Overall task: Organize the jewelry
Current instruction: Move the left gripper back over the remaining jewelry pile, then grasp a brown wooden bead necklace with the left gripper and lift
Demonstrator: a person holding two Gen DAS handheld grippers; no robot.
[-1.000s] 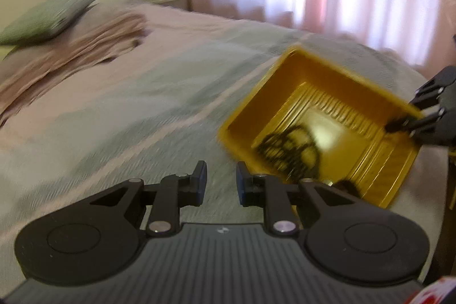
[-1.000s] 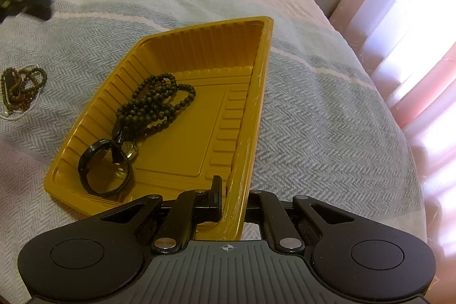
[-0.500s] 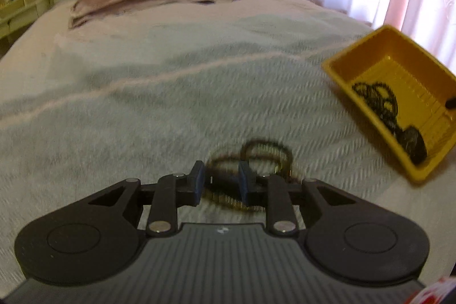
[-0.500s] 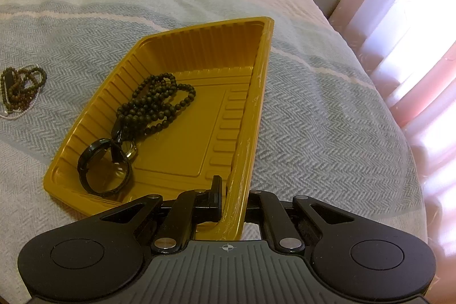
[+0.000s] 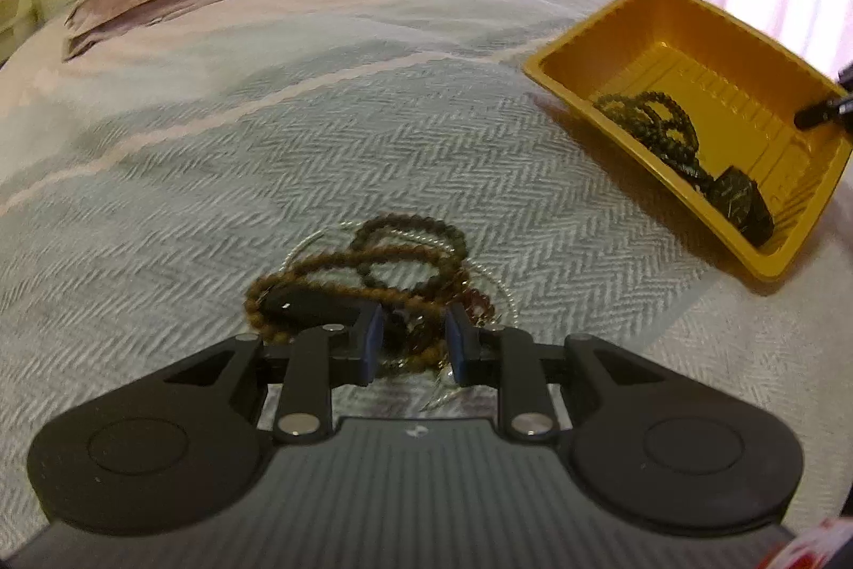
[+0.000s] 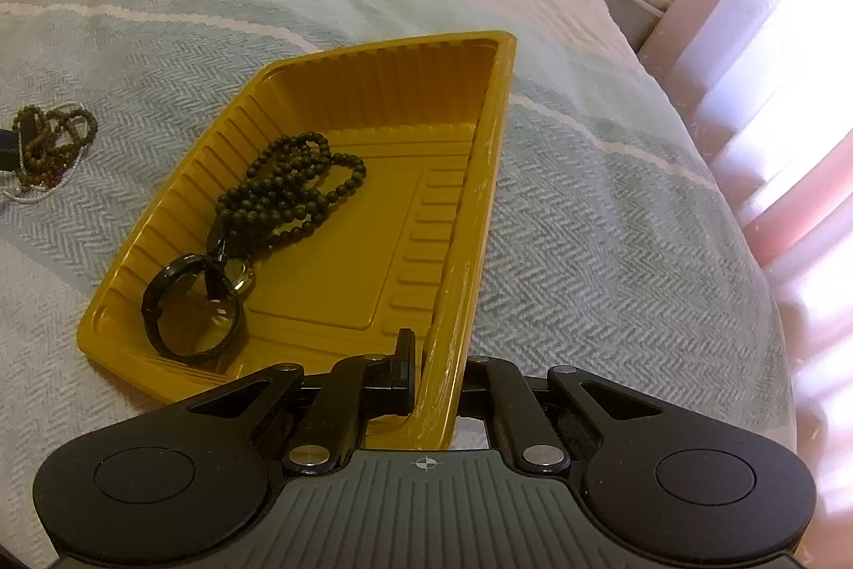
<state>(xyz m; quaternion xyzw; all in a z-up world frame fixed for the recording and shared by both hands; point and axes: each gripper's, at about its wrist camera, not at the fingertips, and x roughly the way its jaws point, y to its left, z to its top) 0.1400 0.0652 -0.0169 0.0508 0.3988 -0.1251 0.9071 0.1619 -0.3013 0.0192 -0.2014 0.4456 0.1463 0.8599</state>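
1. Straddling the tangle of brown bead strands point(image 5: 373, 270), the left tongs point(image 5: 410, 345) stand partly open, the blue pads either side of the pile's near edge, and nothing is pinched yet as far as the left wrist view shows.
2. Right tongs point(image 6: 434, 382) are closed tight on the near wall of the yellow tray point(image 6: 373, 89), one finger inside and one outside the rim, steadying it on the bed point(image 6: 613, 222).
3. Inside the tray, ahead of the right tongs and to their left, lie a dark bead necklace point(image 6: 290, 195) and a black bangle point(image 6: 192, 307) beside a small gold ring.
4. Handling, as I judge it: the brown strands are light, limp and interlaced with a thin silvery chain point(image 5: 490, 270), so they will sag and trail when lifted. A pinch through the thickest knot, just ahead of the left pads, should carry the whole bundle; catching one loop risks dragging or shedding the rest. The beads are round and may roll out of a shallow bite.
5. Left wrist view alone shows the pads around the pile and the fine chain looping past it. Right wrist view alone shows the grip on the tray wall and the tray's open floor beyond the necklace; there the pile point(image 6: 50, 142) sits far to the left, well apart from the tray.
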